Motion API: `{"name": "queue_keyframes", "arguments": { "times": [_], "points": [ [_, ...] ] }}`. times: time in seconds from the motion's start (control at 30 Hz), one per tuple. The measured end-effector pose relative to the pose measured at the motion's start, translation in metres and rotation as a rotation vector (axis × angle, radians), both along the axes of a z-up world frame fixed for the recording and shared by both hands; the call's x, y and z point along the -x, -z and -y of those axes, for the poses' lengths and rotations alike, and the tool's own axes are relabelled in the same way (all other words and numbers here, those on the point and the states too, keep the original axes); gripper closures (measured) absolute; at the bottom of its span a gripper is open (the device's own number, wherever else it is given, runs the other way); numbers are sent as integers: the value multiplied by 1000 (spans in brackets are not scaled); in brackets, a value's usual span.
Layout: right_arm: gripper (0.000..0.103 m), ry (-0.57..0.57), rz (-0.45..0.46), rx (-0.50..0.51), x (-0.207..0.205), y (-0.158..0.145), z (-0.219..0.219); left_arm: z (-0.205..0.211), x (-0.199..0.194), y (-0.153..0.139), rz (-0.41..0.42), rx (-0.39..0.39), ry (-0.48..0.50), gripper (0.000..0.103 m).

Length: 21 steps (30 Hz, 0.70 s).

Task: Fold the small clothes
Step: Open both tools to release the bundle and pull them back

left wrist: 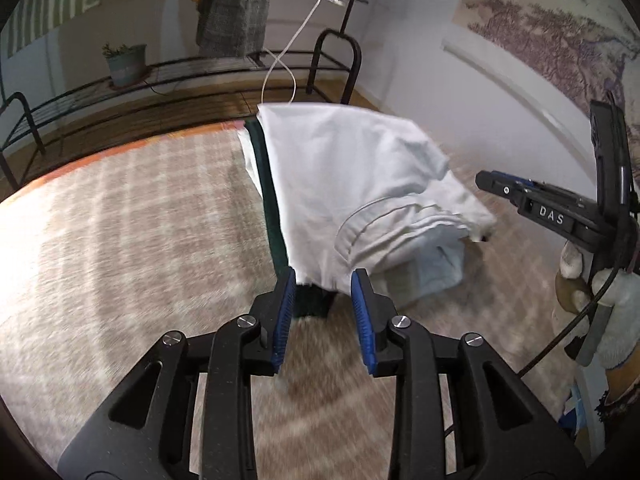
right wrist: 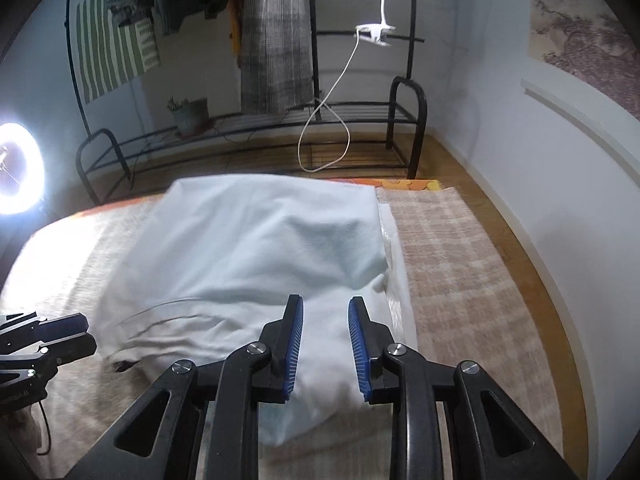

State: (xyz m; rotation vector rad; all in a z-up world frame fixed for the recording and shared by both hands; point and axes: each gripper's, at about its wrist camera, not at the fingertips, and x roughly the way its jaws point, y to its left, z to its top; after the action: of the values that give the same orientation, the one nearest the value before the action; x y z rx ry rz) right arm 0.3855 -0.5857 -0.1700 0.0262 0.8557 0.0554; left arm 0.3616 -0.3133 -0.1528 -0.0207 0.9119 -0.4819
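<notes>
Garment (right wrist: 256, 248): pale cloth, soft, matt, creased, ahead of the right fingers.
Trim (left wrist: 272, 208): dark cloth, matt.
Pads (left wrist: 362, 320): blue, ribbed, rubbery.
Gripper arms (left wrist: 420, 392): black, matt, finely textured; shiny metal screws.
Cover (right wrist: 460, 264): checked woven cloth, rough, under the garment.

1. A pale, almost white garment (left wrist: 360, 184) with a faint blue tint is lying on the checked surface; a dark green band (left wrist: 272, 200) is showing along one of its edges.
2. The cloth cover (right wrist: 460, 280) beneath it is showing a beige and cream check, with an orange border (right wrist: 408, 185) running along its far edge.
3. Both the left gripper (left wrist: 323, 316) and the right gripper (right wrist: 325, 344) are showing black bodies and blue ribbed pads (right wrist: 294, 348).
4. A green and white striped cloth (right wrist: 112, 56) is hanging on the far wall.
5. A grey plaid garment (right wrist: 276, 40) is hanging from the black metal rack (right wrist: 404, 120).
</notes>
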Motion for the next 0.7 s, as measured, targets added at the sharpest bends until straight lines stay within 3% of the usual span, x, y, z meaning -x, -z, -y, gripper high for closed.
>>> {"name": "queue_keyframes", "arguments": {
  "times": [0.33, 0.43, 0.53, 0.63, 0.7],
  "points": [
    [75, 29, 105, 5, 75, -87, -44, -37, 75, -83, 134, 29, 21, 73],
    [73, 49, 136, 6, 98, -114, -58, -54, 103, -108, 179, 62, 29, 52],
    [70, 70, 175, 4, 128, -139, -75, -73, 131, -125, 222, 73, 31, 49],
    [51, 107, 205, -20, 155, -156, -90, -90, 157, -136, 246, 69, 25, 35],
    [42, 122, 229, -1, 174, -165, -103, -101, 174, -141, 272, 68, 19, 32]
  ]
}}
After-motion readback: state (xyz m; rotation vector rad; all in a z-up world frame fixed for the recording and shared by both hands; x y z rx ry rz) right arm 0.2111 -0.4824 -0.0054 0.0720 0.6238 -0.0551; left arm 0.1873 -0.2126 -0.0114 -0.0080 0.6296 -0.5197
